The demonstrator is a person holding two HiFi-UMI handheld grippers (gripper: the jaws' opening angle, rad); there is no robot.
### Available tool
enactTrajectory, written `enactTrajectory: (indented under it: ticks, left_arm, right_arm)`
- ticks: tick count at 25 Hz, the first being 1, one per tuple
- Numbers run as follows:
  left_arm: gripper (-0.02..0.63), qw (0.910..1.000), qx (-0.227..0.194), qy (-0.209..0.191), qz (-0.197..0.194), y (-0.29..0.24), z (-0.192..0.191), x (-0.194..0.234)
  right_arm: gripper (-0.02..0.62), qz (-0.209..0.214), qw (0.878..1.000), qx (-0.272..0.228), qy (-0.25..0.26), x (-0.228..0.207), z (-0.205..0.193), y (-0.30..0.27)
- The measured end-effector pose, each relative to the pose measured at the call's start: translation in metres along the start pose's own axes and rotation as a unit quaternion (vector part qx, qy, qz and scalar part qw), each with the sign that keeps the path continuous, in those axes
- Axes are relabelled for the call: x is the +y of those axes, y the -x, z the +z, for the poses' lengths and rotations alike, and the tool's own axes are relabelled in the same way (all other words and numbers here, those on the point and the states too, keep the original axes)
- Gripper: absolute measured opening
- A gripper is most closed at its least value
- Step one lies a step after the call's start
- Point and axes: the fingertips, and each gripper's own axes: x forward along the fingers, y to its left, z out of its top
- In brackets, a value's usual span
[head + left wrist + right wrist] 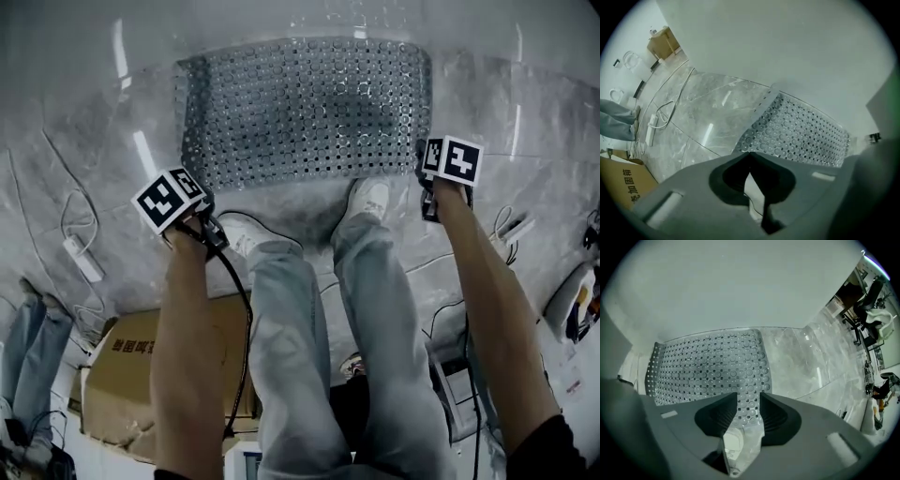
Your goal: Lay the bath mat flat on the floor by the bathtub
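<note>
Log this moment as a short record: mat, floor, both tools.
mat: grey holed mat, spread out, left end curled up a little
floor: marble floor, mat lies on it against a white surface
left: left tool jaws together, empty
right: right tool jaws apart, gripping nothing, mat visible through the gap
held by: neither tool

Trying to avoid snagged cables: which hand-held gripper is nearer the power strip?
Left. The left hand-held gripper is on the same side of the bath mat as the power strip; the right hand-held gripper is by the mat's opposite corner.
</note>
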Motion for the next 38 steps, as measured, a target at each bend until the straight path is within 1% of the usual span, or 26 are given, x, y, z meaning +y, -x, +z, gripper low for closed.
enactTrajectory:
  ticks: [4, 7, 9, 12, 15, 17, 19, 22, 25, 28, 31, 34, 36, 38]
  left_arm:
    - [0.005, 0.9995, -0.003, 0.01, -0.03, 0.032, -0.006, -0.03]
    - [0.005, 0.9988, 0.0, 0.02, -0.045, 0.053, -0.013, -0.036]
    - [0.005, 0.9989, -0.002, 0.014, -0.044, 0.066, -0.017, -0.035]
    - [0.005, 0.9992, -0.003, 0.0, -0.039, 0.085, -0.027, -0.03]
    - [0.005, 0.9994, 0.003, -0.013, -0.033, 0.107, -0.039, -0.023]
    - [0.005, 0.9991, -0.007, -0.016, -0.038, 0.123, -0.037, -0.024]
    - [0.005, 0.9986, -0.021, -0.019, -0.045, 0.137, -0.033, -0.029]
    - [0.005, 0.9979, -0.029, -0.014, -0.056, 0.156, -0.034, -0.039]
    - [0.005, 0.997, -0.035, -0.01, -0.068, 0.178, -0.034, -0.055]
    - [0.005, 0.9965, -0.046, -0.006, -0.069, 0.202, -0.031, -0.066]
    - [0.005, 0.9959, -0.064, 0.003, -0.064, 0.231, -0.02, -0.069]
    - [0.005, 0.9947, -0.077, -0.006, -0.067, 0.259, -0.008, -0.074]
    - [0.005, 0.9941, -0.083, -0.01, -0.07, 0.277, -0.004, -0.078]
    - [0.005, 0.9935, -0.085, -0.001, -0.075, 0.295, -0.007, -0.084]
  right_arm:
    - [0.137, 0.028, 1.0, 0.0, -0.008, 0.022, -0.005, 0.025]
    - [0.116, 0.047, 0.999, -0.003, -0.014, 0.042, -0.012, 0.046]
    - [0.114, 0.056, 0.998, -0.006, -0.015, 0.051, -0.012, 0.059]
    - [0.083, 0.055, 0.998, -0.003, -0.018, 0.053, -0.02, 0.078]
    - [0.076, 0.06, 0.998, 0.0, -0.022, 0.054, -0.029, 0.099]
    - [0.068, 0.063, 0.998, -0.002, -0.031, 0.053, -0.03, 0.113]
    - [0.05, 0.065, 0.997, -0.007, -0.038, 0.053, -0.026, 0.125]
    - [0.023, 0.069, 0.997, -0.015, -0.035, 0.055, -0.024, 0.144]
    - [0.016, 0.067, 0.997, -0.022, -0.042, 0.056, -0.02, 0.164]
    - [0.008, 0.075, 0.996, -0.029, -0.049, 0.059, -0.01, 0.187]
    - [0.008, 0.086, 0.995, -0.041, -0.038, 0.065, 0.005, 0.214]
    - [0.008, 0.08, 0.995, -0.053, -0.024, 0.068, 0.018, 0.24]
    - [0.008, 0.08, 0.995, -0.061, -0.013, 0.071, 0.026, 0.256]
    - [0.008, 0.088, 0.994, -0.066, -0.01, 0.075, 0.03, 0.271]
